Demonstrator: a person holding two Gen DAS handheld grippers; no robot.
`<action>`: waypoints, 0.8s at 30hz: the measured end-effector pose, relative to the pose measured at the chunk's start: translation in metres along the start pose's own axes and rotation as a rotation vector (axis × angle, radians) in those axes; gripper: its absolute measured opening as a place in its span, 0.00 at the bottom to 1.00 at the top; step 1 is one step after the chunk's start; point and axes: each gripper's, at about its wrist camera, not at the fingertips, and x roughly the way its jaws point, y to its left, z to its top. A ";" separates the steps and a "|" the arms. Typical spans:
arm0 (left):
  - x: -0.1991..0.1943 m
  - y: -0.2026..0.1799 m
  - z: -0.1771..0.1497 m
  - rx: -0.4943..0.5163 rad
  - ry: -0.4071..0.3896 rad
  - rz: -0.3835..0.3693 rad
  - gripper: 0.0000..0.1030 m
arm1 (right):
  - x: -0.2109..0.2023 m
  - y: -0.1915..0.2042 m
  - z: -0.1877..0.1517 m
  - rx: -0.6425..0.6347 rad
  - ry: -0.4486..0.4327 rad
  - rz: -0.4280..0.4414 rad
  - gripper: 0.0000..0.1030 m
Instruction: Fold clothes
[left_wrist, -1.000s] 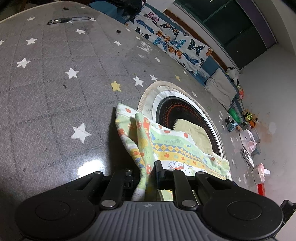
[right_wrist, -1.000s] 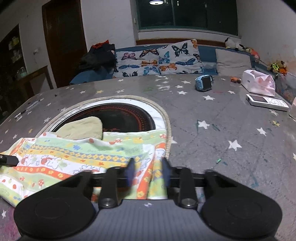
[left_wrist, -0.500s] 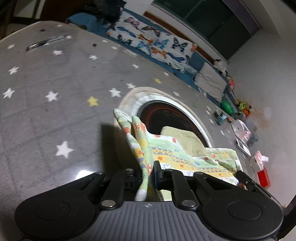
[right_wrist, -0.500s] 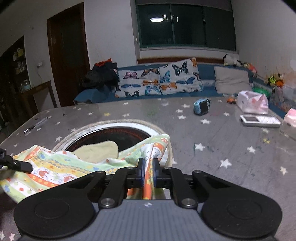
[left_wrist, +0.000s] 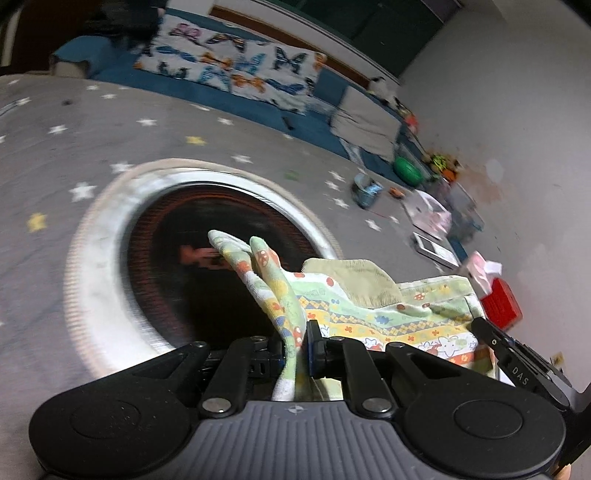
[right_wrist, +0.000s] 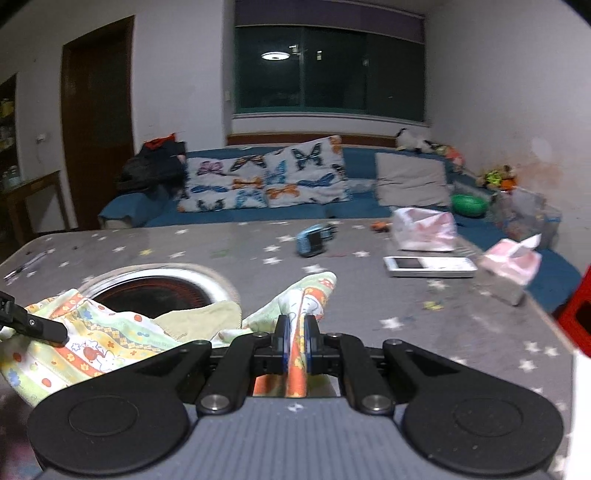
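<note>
Clamping the patterned cloth (left_wrist: 373, 325), both grippers' fingers (right_wrist: 282, 338); "DAS" on right gripper (left_wrist: 521, 369).

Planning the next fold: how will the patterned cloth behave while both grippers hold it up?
Probably floppy: the cloth sags between the left hand-held gripper and right hand-held gripper. Likely light, since pinched corners stand up. It looks soft, so it shouldn't slip easily.

The patterned cloth (left_wrist: 388, 314), pale green with orange, yellow and white cartoon bands, hangs bunched and lifted off the star-print table, one corner pinched upright at each end and its slack middle sagging over a plain yellowish-green cloth (right_wrist: 199, 314) lying beneath it.
</note>
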 end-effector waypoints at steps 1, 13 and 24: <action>0.005 -0.008 0.001 0.012 0.005 -0.006 0.10 | -0.001 -0.008 0.001 0.003 -0.003 -0.015 0.07; 0.064 -0.105 0.010 0.175 0.054 -0.033 0.10 | -0.004 -0.091 0.007 0.056 -0.018 -0.178 0.07; 0.096 -0.123 -0.018 0.256 0.136 0.018 0.10 | 0.003 -0.128 -0.031 0.109 0.065 -0.234 0.07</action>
